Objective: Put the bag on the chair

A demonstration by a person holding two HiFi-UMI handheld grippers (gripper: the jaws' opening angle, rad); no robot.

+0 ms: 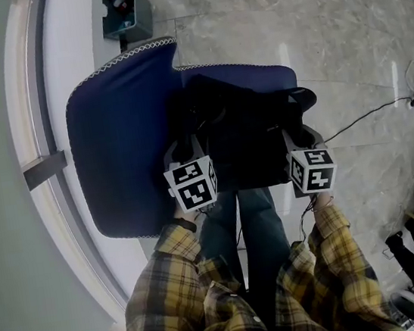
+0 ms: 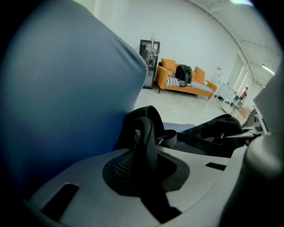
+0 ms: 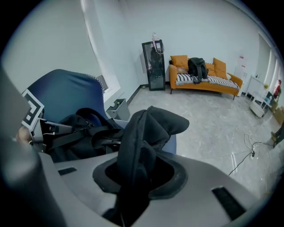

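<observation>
Left gripper [image 2: 141, 150] pinches bag [image 1: 242, 141] strap (on chair [image 1: 112, 143]); right gripper [image 3: 135, 170] slack around 2nd strap.

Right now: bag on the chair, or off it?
On, as far as shows. In the head view the black bag lies across the seat of the blue chair, none of it hanging over the floor.

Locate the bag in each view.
Head view: bag at centre, against the chair.
Left gripper view: its strap at centre, the rest at right.
Right gripper view: a fold at centre, the rest at left.
Shared landmark: the blue chair, in all three.
</observation>
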